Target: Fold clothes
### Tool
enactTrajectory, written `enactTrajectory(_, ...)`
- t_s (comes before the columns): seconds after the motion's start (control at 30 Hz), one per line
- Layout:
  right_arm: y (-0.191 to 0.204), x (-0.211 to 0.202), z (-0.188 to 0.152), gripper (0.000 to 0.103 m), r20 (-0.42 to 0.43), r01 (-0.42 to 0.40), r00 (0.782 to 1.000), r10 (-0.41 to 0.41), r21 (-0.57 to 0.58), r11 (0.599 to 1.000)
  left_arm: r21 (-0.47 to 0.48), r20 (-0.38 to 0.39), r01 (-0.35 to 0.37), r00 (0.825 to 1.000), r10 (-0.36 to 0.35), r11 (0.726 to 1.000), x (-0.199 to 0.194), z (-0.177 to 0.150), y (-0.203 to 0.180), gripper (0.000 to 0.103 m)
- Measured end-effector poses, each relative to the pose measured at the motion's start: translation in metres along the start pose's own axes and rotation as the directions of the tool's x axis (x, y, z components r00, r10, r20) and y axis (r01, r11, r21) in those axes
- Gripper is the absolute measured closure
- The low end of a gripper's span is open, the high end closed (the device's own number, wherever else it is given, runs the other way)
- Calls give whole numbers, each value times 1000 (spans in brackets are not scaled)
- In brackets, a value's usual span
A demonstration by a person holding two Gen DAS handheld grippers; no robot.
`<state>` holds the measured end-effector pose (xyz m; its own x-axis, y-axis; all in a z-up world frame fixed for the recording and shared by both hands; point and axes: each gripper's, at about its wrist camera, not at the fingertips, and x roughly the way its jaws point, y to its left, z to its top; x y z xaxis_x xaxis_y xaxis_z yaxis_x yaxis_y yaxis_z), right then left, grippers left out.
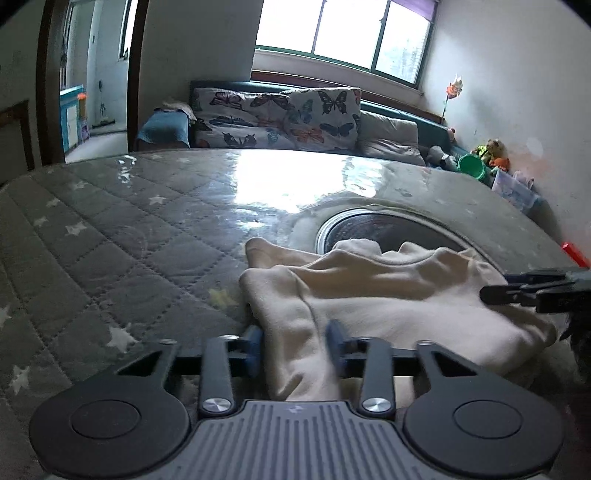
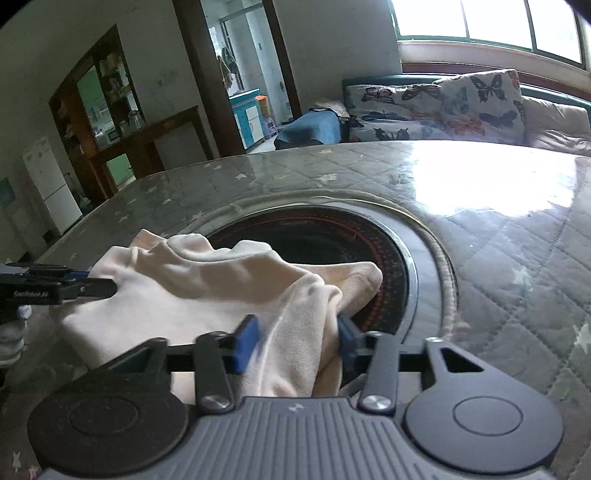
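Left wrist view: the left gripper point(image 1: 295, 345) sits nearest the lens, its blue fingers point(image 1: 255, 341) set at a moderate gap with a bunched fold of the cream garment point(image 1: 388, 295) running down between them. Cloth fills the gap, but whether the pads actually pinch it cannot be told.

Right wrist view: the right gripper point(image 2: 297, 341) shows the same arrangement. A thick fold of the cream garment point(image 2: 207, 291) hangs between its blue fingers point(image 2: 247, 341), the far finger partly hidden by cloth. Firm grip or loose contact: cannot tell.

Each gripper appears side-on in the other's view: the right gripper point(image 1: 532, 290) at the garment's right edge, the left gripper point(image 2: 62, 286) at its left edge.

The garment lies crumpled on the table point(image 1: 110, 229), which carries a grey quilted star-print cover under a glossy clear sheet. Its far edge drapes partly over a round black inset cooktop point(image 2: 332, 236) set in the table.

Beyond the table: a sofa with butterfly-print cushions point(image 1: 277, 118), a bright window point(image 1: 343, 29) above it, and a green bucket point(image 1: 471, 166) with toys by the right wall. A doorway point(image 2: 243, 81) opens at left.
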<state>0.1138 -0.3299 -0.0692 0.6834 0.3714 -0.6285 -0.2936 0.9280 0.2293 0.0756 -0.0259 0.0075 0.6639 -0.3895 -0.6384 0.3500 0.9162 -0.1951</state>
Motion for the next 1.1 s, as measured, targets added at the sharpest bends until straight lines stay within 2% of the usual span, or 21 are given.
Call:
enactTrajectory(0.1, -1, -7, 0, 84, 20, 1, 1000, -2, 16, 1000, -14, 3, -10, 1000, 10, 1000, -1, 2, -3, 83)
enactTrajectory(0.23, -1, -23, 1, 87, 58, 19, 998, -20, 5, 1000, 11, 14, -27, 1000, 26, 1000, -9, 4, -17, 87)
enactTrajectory(0.5, -19, -64, -8, 87, 96, 108, 990, -107, 0, 994, 89, 30, 54, 998, -57, 995, -14, 17, -69, 87)
enactTrajectory(0.63, -43, -93, -18, 87, 105, 207, 973, -206, 7, 978, 153, 3, 107, 994, -109, 982, 0, 22, -112, 87)
enactTrajectory(0.73, -66, -120, -27, 87, 106, 302, 947, -302, 19, 953, 199, -23, 145, 989, -144, 969, 17, 27, -150, 87)
enactTrajectory(0.83, -89, -145, -36, 87, 103, 394, 913, -396, 36, 918, 228, -53, 183, 983, -176, 956, 35, 26, -188, 87)
enactTrajectory(1.07, -136, -191, -54, 87, 82, 586, 802, -592, 90, 805, 286, -126, 272, 961, -245, 919, 76, 21, -275, 87)
enactTrajectory(1.1, -142, -197, -59, 87, 75, 613, 780, -621, 103, 783, 294, -137, 284, 957, -254, 913, 82, 20, -287, 85)
